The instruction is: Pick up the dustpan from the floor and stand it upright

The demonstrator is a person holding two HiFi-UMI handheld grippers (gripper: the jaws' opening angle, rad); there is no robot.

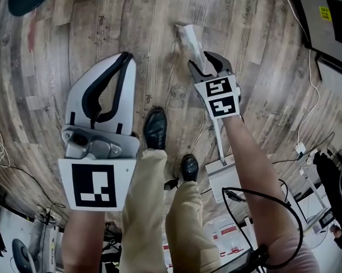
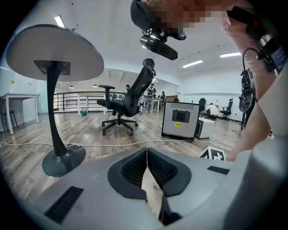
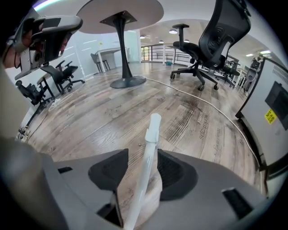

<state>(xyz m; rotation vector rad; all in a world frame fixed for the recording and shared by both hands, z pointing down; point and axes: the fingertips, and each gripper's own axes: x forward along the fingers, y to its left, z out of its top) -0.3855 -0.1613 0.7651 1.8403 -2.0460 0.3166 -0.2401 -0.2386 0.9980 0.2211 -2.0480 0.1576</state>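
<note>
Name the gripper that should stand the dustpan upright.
Right. The right gripper is shut on the white handle of the dustpan, whose pan is down by the person's feet. The left gripper is shut on nothing, off to the side.

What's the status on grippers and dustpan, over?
Left gripper shut, empty. Right gripper shut on dustpan handle. Pan end low, close beside a shoe.
</note>
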